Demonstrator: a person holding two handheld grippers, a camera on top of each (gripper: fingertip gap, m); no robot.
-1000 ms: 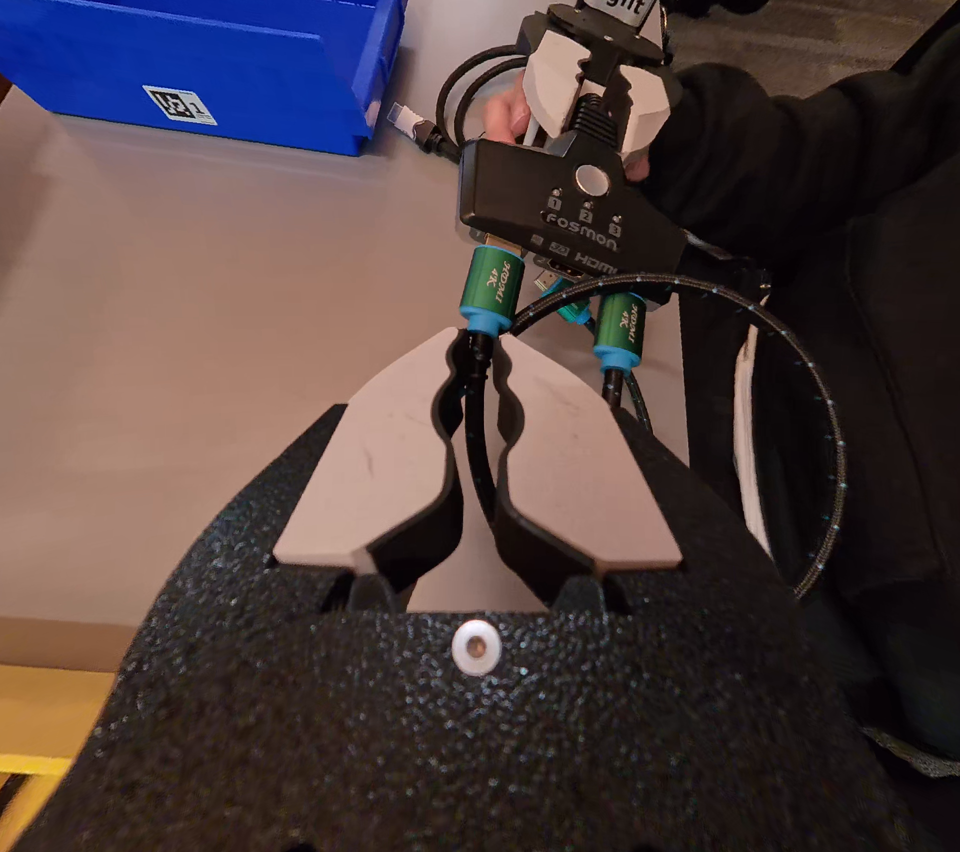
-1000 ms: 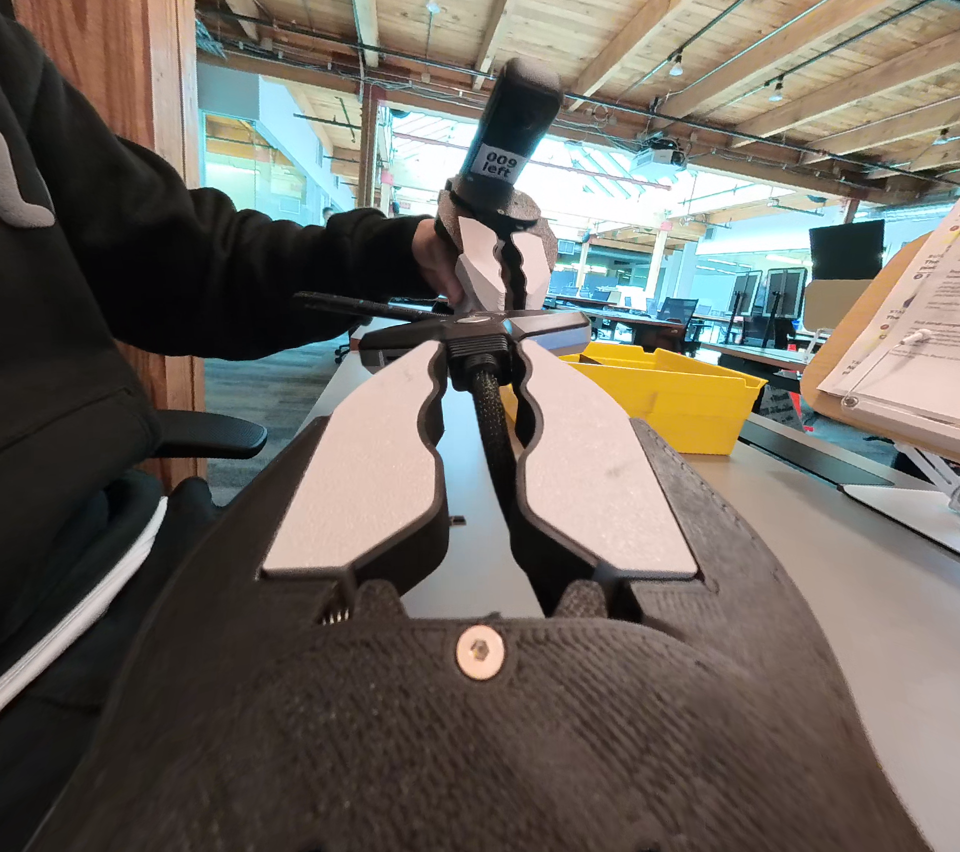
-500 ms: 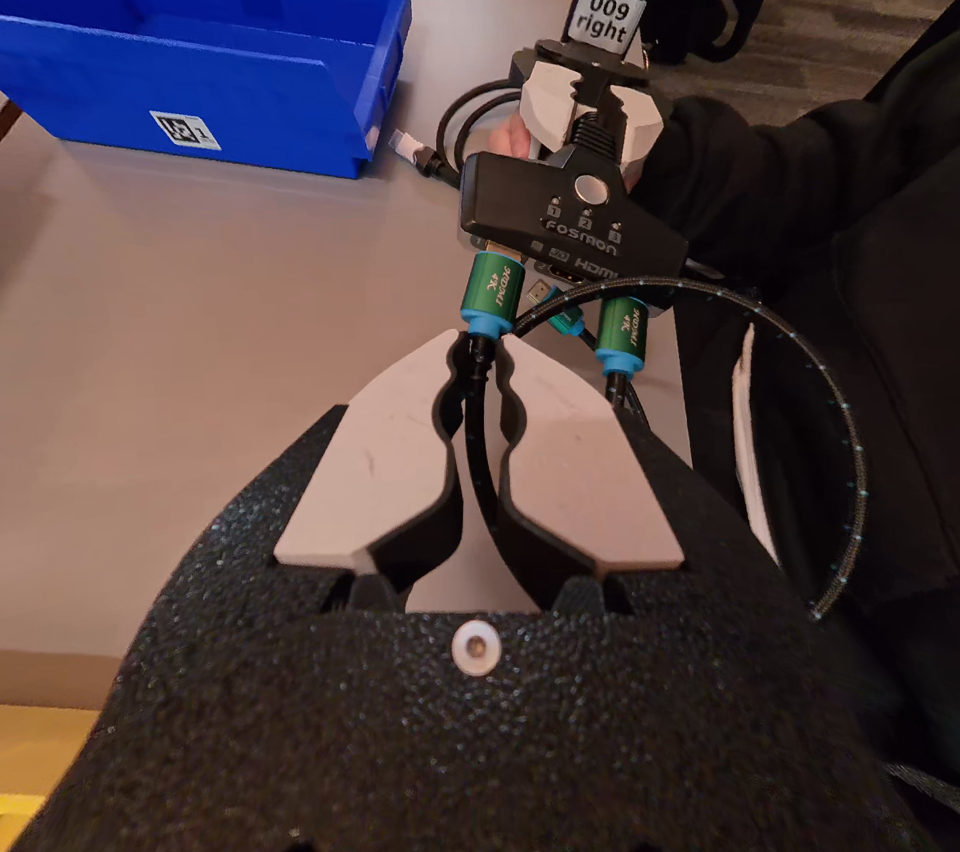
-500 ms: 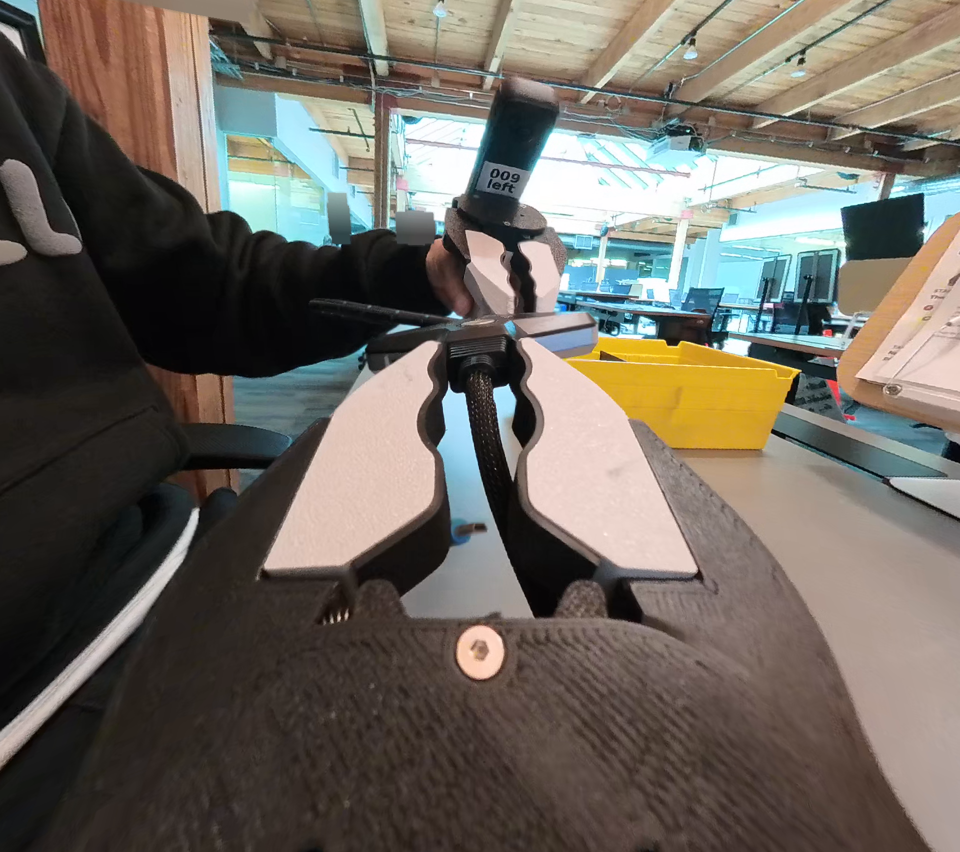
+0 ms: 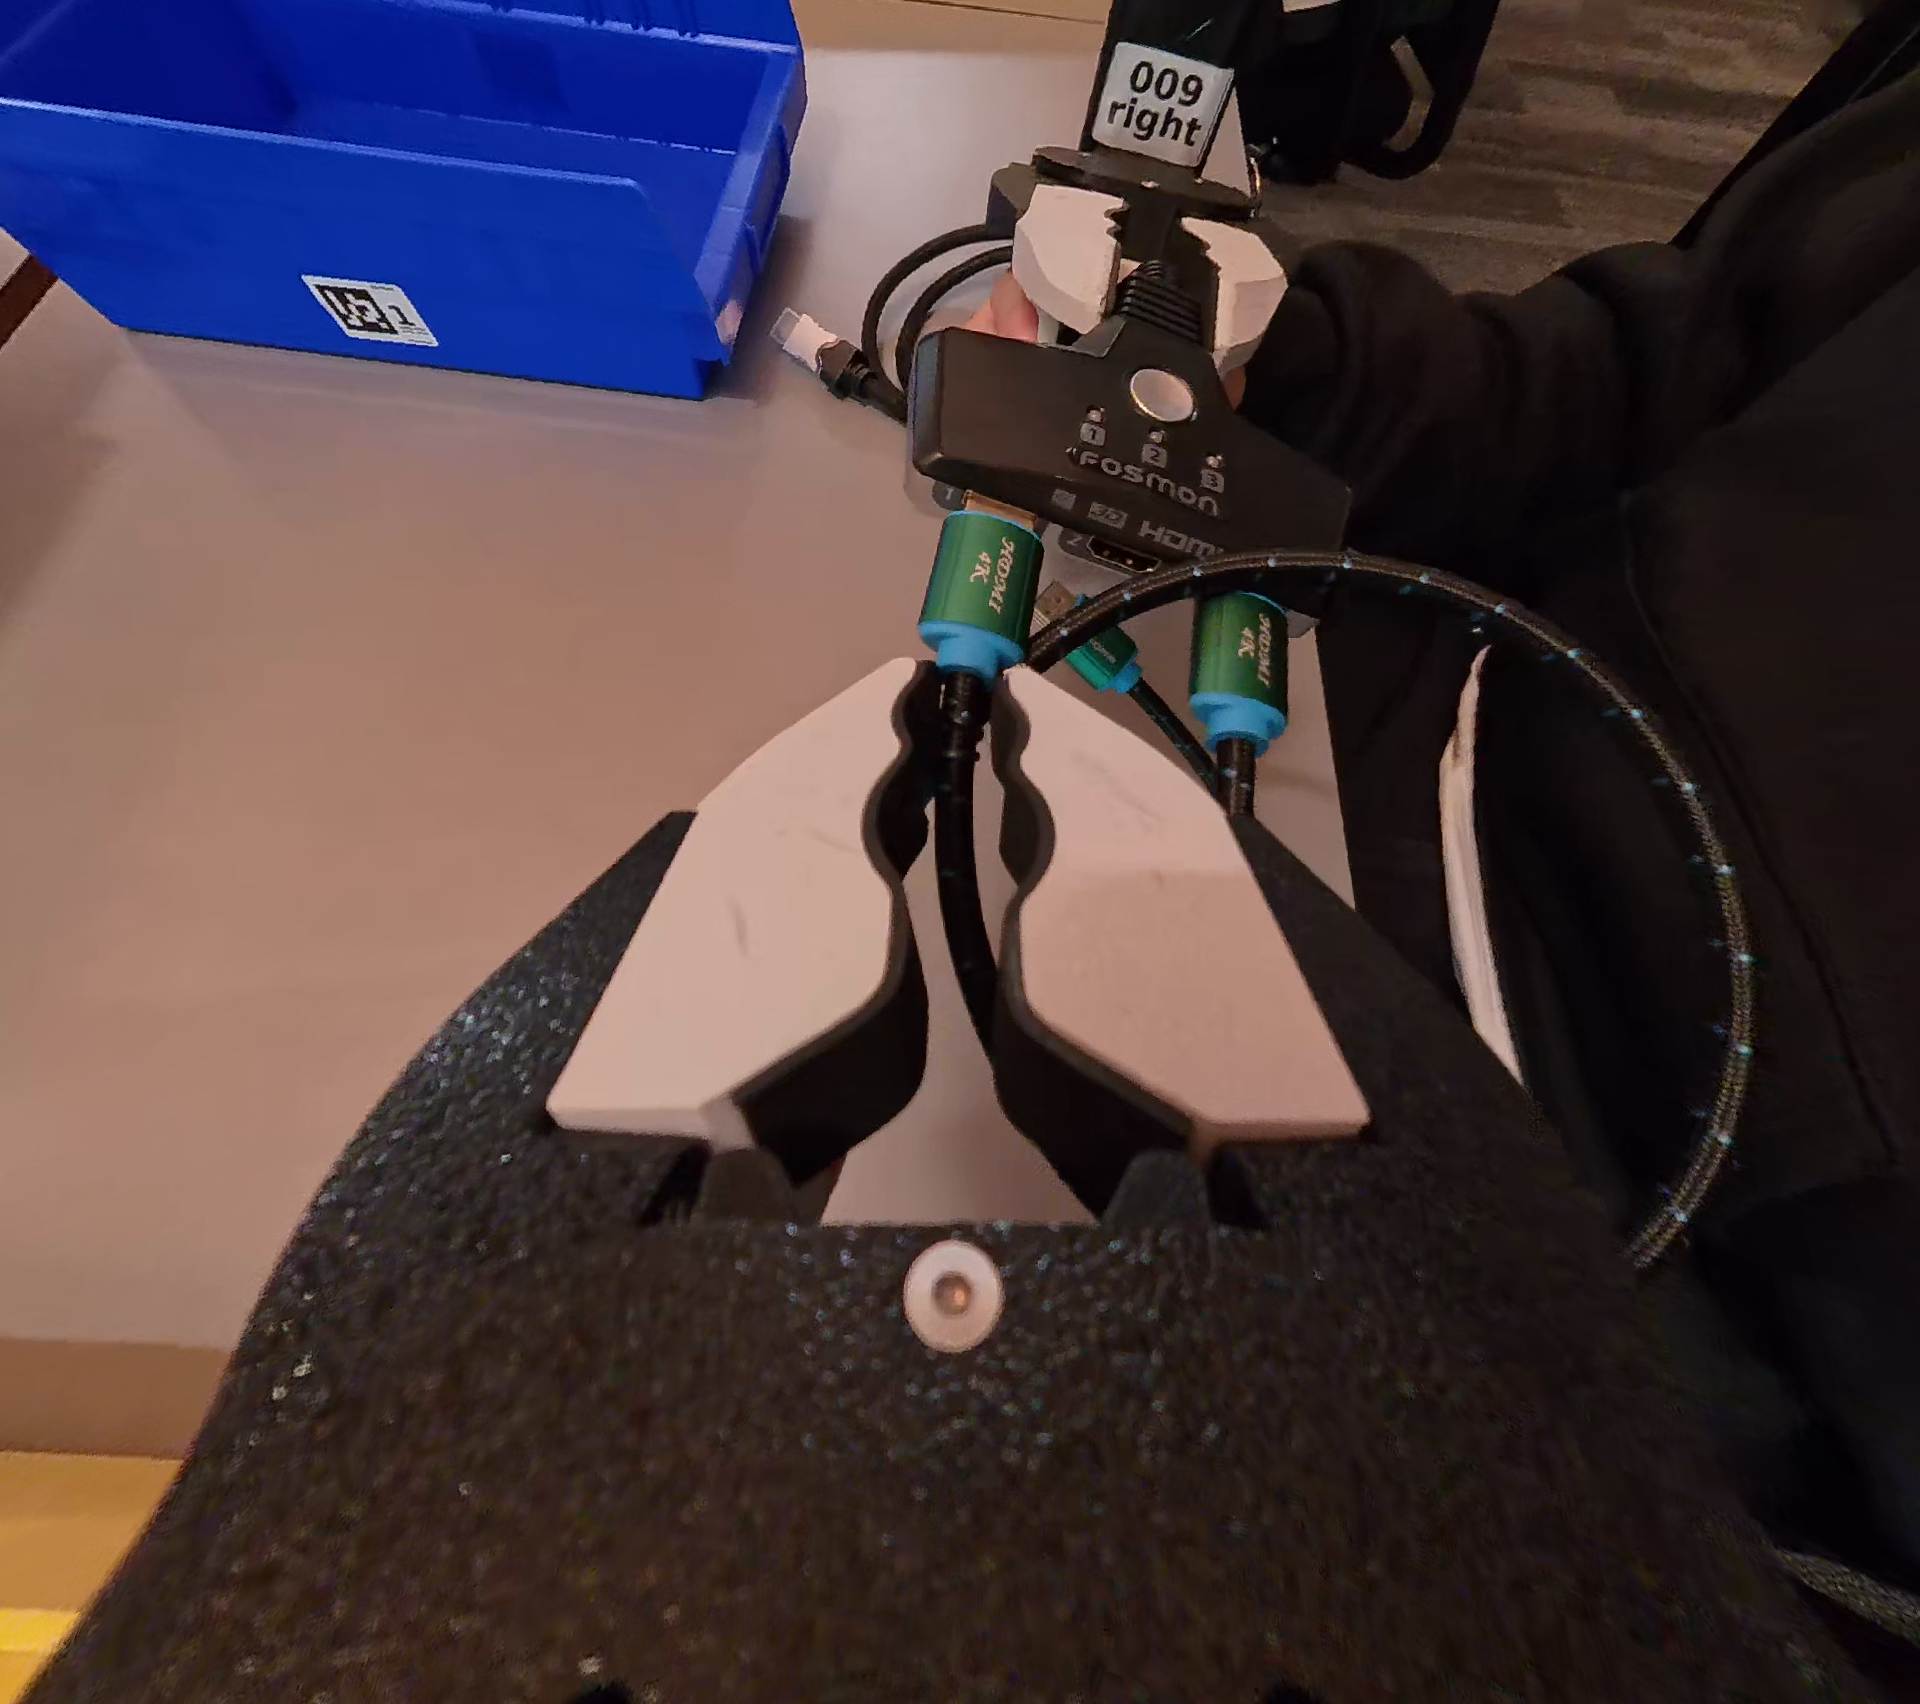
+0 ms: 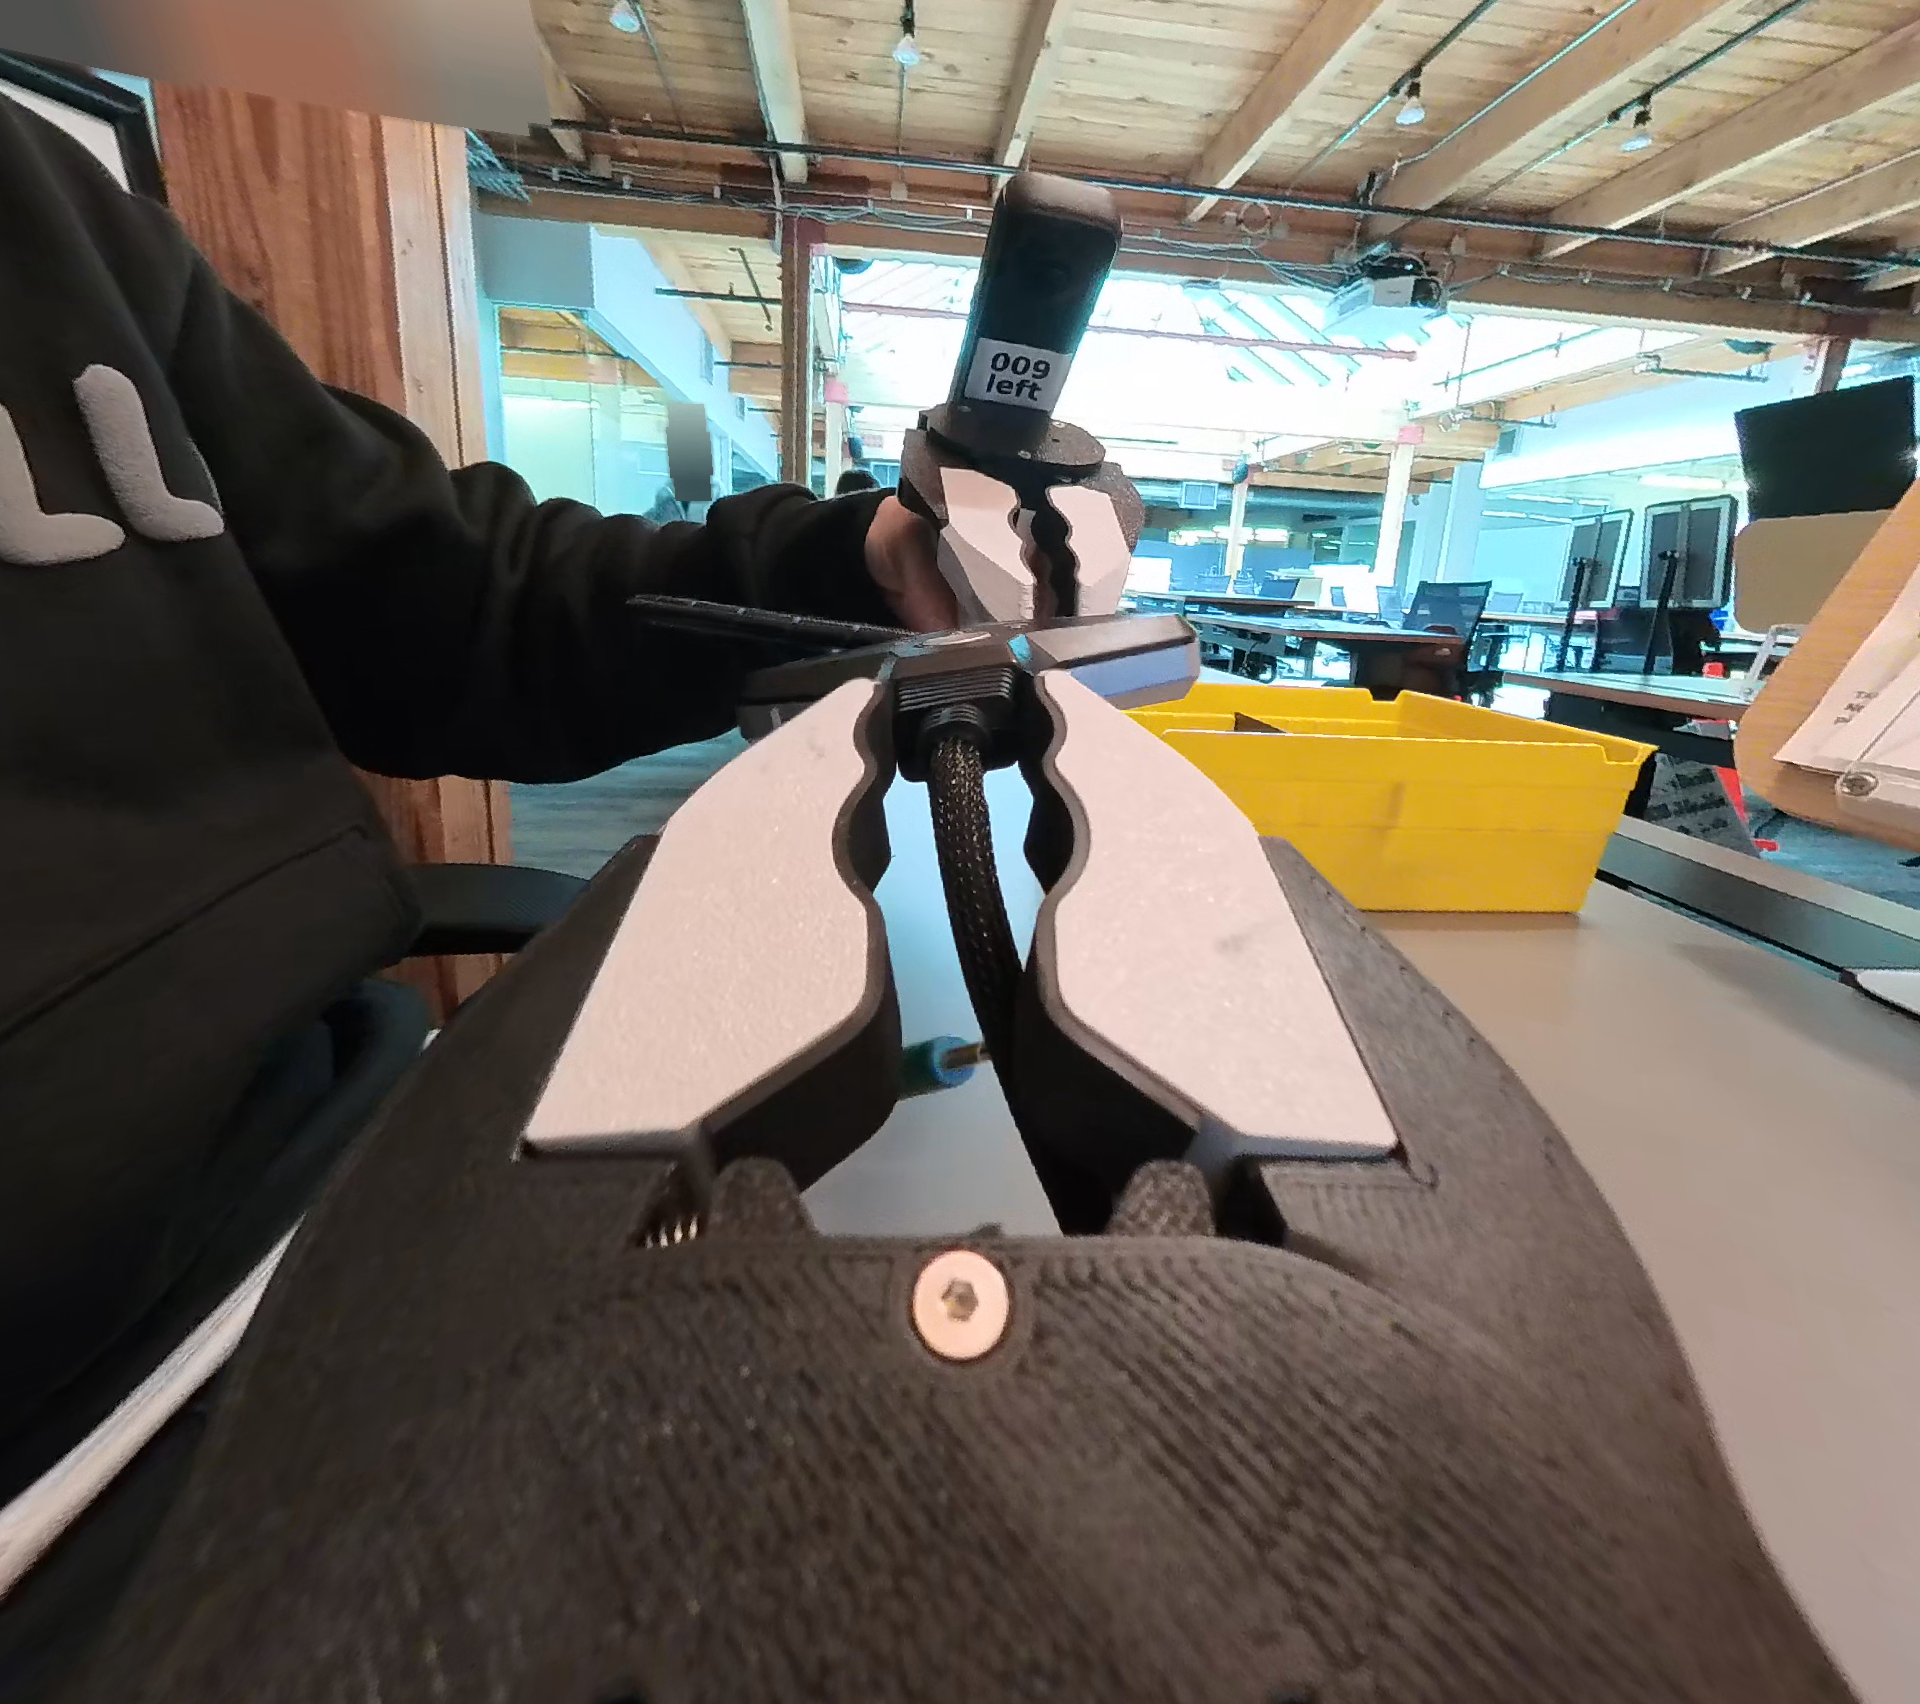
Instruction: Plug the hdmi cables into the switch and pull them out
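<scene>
In the left wrist view a black HDMI switch (image 5: 1122, 439) is held above the grey table (image 5: 416, 719). My left gripper (image 5: 956, 678) is shut on a braided cable (image 5: 961, 823) just behind its green plug (image 5: 977, 605). That plug sits at the switch's left port with a strip of gold tip showing. A second green plug (image 5: 1242, 646) is in the right port; the middle port (image 5: 1127, 553) is empty. A third plug (image 5: 1101, 657) lies below. My right gripper (image 6: 961, 698) is shut on the switch's own cable collar (image 6: 951, 688); it also shows in the left wrist view (image 5: 1143, 283).
A blue bin (image 5: 416, 200) stands at the table's far left and a yellow bin (image 6: 1403, 781) behind it. A coiled black cable with a pale plug (image 5: 821, 345) lies beside the switch. A braided cable loop (image 5: 1662, 823) and a person's dark sleeve (image 5: 1507, 366) hang off the right edge.
Both grips are unchanged. Both views have shifted a little, so more of the far table and the yellow bin show. The left plug stays at its port.
</scene>
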